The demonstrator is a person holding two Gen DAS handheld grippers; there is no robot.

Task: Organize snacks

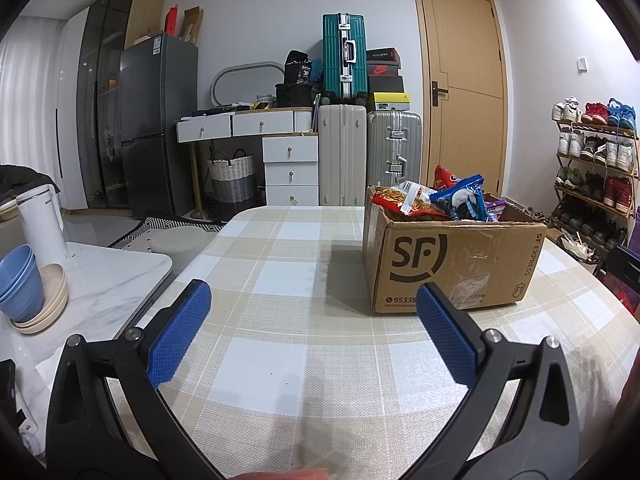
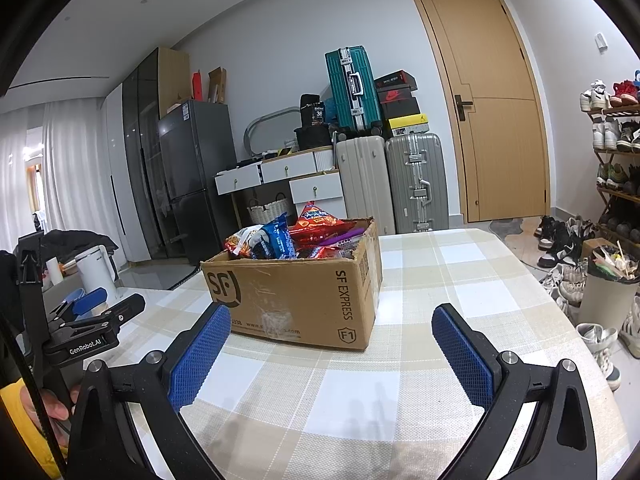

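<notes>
From the left wrist, the left gripper point(image 1: 312, 312) is hovering over a table point(image 1: 280, 280) covered in a woven cloth of beige and white checks. Its two black fingers are standing spread wide, nothing between them, each faced with a blue pad point(image 1: 180, 332) of knobbly rubber. At two o'clock a brown cardboard box point(image 1: 452, 264) is sitting on the cloth, corrugated, scuffed, with torn tape on its front. It is brimming with snacks point(image 1: 440, 200): glossy, crinkled packets in red, blue and purple, piled above the rim. The cloth between the fingers and the box is lying bare, and the table's curved edge is falling away at nine o'clock toward a marble counter point(image 1: 112, 280), where stacked blue bowls point(image 1: 20, 280) are standing on a cream plate beside a white kettle point(image 1: 40, 224).

From the right wrist, the right gripper point(image 2: 330, 344) is also hanging level above the checked cloth, its fingers parted wide and gripping nothing, its blue pads point(image 2: 200, 360) showing the same rough grid. The box point(image 2: 296, 296) is sitting at twelve o'clock, just beyond the fingertips, one corner turned toward the camera, its packets point(image 2: 296, 236) heaped at the open top. At nine o'clock the left gripper point(image 2: 86, 304) is showing from the side, held in a hand point(image 2: 52, 404) with a yellow sleeve. Open cloth is stretching from two o'clock to the table's rounded edge, and past it shoes are lying on the floor.
</notes>
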